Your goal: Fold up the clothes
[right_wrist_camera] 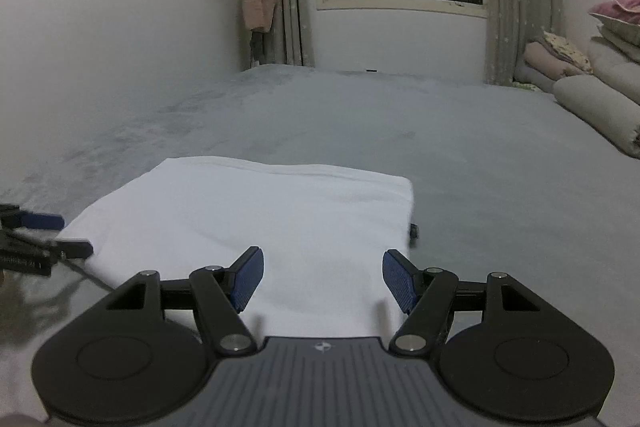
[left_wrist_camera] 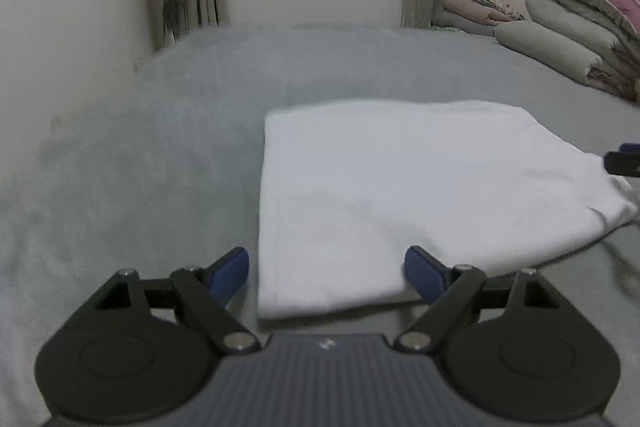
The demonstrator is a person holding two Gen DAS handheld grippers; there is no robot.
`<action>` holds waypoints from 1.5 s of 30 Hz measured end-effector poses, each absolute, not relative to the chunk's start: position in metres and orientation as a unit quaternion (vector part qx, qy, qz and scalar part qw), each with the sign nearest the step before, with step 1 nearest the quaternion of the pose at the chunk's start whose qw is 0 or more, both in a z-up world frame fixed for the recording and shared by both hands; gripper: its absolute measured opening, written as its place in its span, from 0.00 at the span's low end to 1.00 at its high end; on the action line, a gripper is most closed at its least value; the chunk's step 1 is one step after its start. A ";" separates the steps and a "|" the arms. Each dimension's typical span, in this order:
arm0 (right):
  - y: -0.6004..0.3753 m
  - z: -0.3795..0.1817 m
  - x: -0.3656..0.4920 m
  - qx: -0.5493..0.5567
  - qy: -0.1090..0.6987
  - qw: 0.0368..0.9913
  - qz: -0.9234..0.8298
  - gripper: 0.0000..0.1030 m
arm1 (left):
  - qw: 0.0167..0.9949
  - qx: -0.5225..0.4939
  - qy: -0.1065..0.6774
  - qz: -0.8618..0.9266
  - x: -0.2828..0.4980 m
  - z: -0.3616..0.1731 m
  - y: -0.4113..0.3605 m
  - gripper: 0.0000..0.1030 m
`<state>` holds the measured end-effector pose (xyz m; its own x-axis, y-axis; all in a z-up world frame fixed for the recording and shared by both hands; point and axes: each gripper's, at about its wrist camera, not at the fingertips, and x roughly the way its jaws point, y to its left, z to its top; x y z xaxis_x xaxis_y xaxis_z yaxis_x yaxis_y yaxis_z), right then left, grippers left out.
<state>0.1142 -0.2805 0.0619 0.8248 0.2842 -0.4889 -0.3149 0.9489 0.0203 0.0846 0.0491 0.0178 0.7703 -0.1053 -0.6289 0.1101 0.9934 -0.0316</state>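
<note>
Both tongs, left tongs [left_wrist_camera: 326, 277] and right tongs [right_wrist_camera: 323, 281], gape empty over the white garment [left_wrist_camera: 400, 195]; only the right view shows its right edge.

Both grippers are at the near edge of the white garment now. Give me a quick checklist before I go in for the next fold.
1. Left gripper open: ok, fingers spread wide, nothing between them.
2. Right gripper open: ok, fingers apart, over the cloth's near edge.
3. White garment lying flat: ok, a smooth folded rectangle on the grey bedspread.
4. Edges squared: not ok, the right-hand side in the left wrist view bulges and looks loose.
5. Room ahead for the fold: ok, bare bedspread beyond the garment; the stacked bedding sits far off.
6. Small dark object at the garment's right edge: cannot tell what it is.
</note>
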 end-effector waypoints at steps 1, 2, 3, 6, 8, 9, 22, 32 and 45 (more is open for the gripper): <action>-0.277 0.057 0.119 -0.031 0.259 0.952 0.158 0.64 | 0.937 -0.030 0.342 -0.063 0.089 0.012 0.059 0.85; -0.273 0.053 0.125 -0.032 0.266 0.950 0.159 0.64 | 0.935 -0.055 0.343 -0.069 0.091 0.009 0.069 0.85; -0.270 0.049 0.130 -0.033 0.274 0.948 0.160 0.64 | 0.934 -0.068 0.343 -0.071 0.093 0.009 0.074 0.84; -0.262 0.035 0.145 -0.032 0.297 0.940 0.163 0.64 | 0.935 -0.055 0.343 -0.067 0.093 0.010 0.072 0.84; -0.271 0.026 0.149 -0.011 0.311 0.936 0.164 0.64 | 0.936 -0.048 0.343 -0.065 0.092 0.009 0.071 0.84; -0.279 0.026 0.149 0.009 0.310 0.936 0.168 0.64 | 0.936 -0.048 0.343 -0.065 0.092 0.009 0.071 0.84; -0.339 0.030 0.144 0.062 0.306 0.945 0.094 0.67 | 0.937 -0.062 0.341 -0.042 0.087 0.015 0.083 0.83; -0.307 0.043 0.162 0.054 0.280 0.948 0.141 0.59 | 0.959 -0.083 0.267 -0.048 0.091 0.038 0.089 0.59; -0.284 0.024 0.171 -0.007 0.318 0.941 0.119 0.60 | 0.940 -0.089 0.314 -0.097 0.112 0.006 0.074 0.62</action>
